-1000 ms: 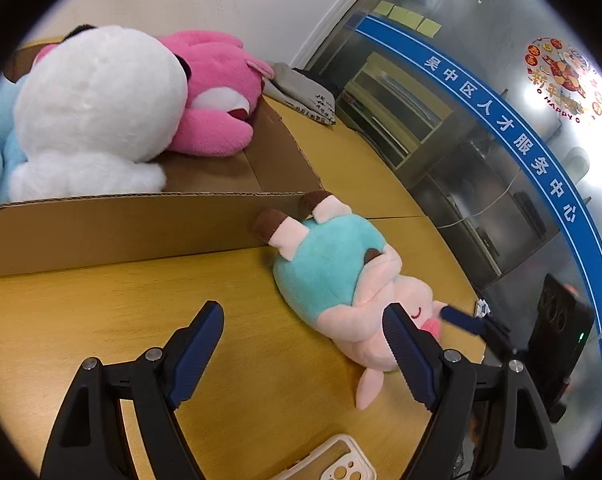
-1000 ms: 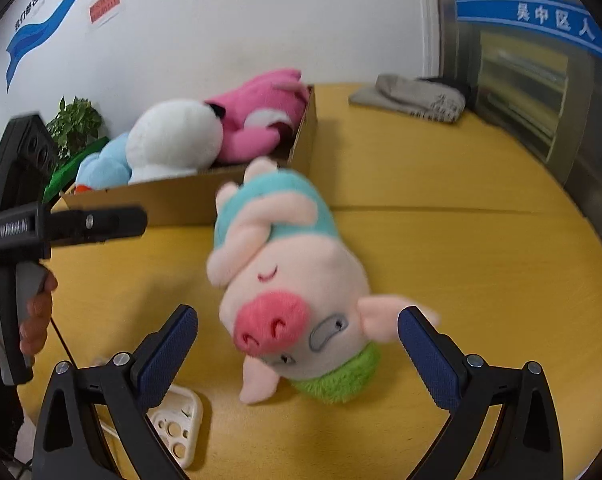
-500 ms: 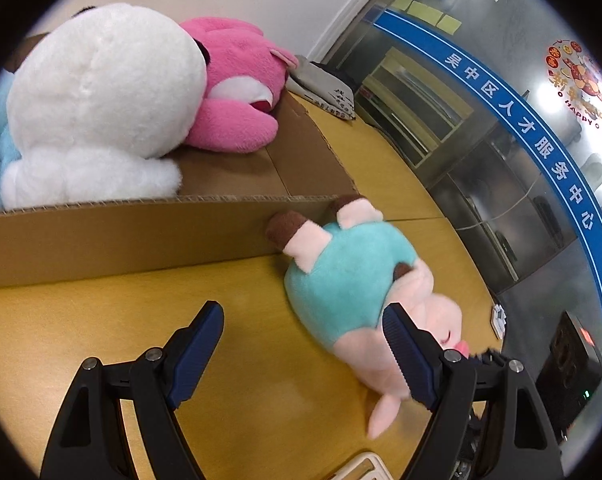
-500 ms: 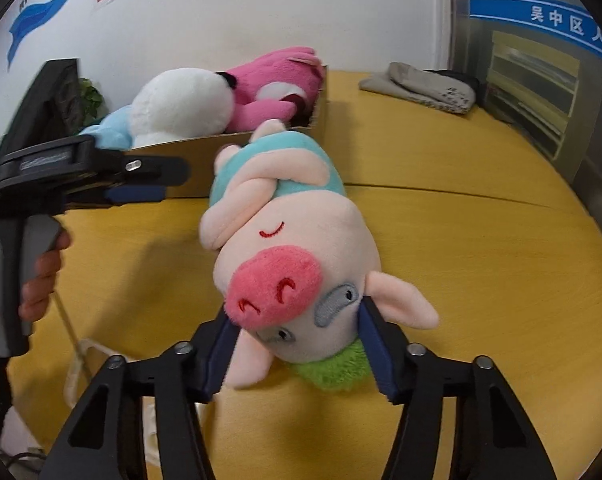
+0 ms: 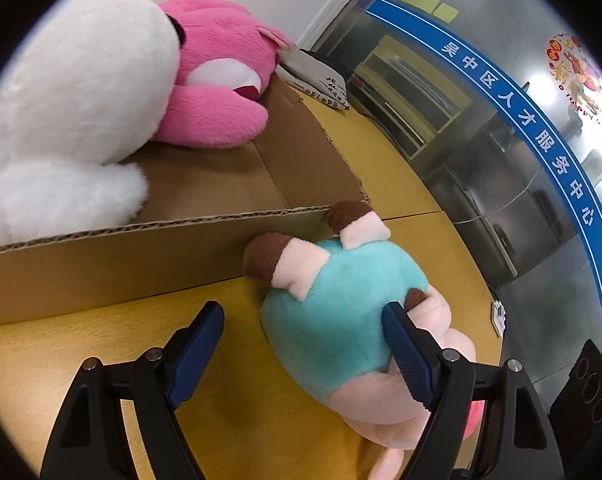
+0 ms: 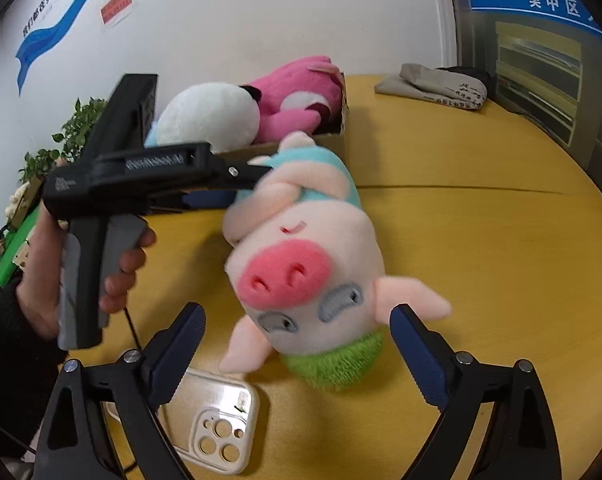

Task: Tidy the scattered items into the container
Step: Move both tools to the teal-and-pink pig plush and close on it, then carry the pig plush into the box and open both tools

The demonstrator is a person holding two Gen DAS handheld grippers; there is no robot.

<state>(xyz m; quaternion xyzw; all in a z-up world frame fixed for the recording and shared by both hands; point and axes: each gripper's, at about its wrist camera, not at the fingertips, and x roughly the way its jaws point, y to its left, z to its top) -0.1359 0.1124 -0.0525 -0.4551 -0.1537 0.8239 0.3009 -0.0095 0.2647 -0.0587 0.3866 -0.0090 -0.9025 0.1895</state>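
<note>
A pink pig plush (image 6: 301,256) in a teal shirt (image 5: 341,312) lies on the yellow table next to the cardboard box (image 5: 113,264). The box holds a white plush (image 5: 73,92) and a pink plush (image 5: 221,80). My left gripper (image 5: 301,344) is open around the pig's teal body, its right finger pressed against the plush. It also shows in the right wrist view (image 6: 237,184). My right gripper (image 6: 297,356) is open, its fingers apart on either side of the pig's head, which has a green tuft (image 6: 337,364).
A clear phone case (image 6: 209,424) lies on the table by my right gripper's left finger. A folded grey cloth (image 6: 437,88) lies at the table's far side. Glass cabinets stand to the right. A potted plant (image 6: 73,128) is behind the box.
My right gripper, shut on the pig's head half a second ago, has opened. My left gripper has moved forward and closer, and now straddles the pig's body.
</note>
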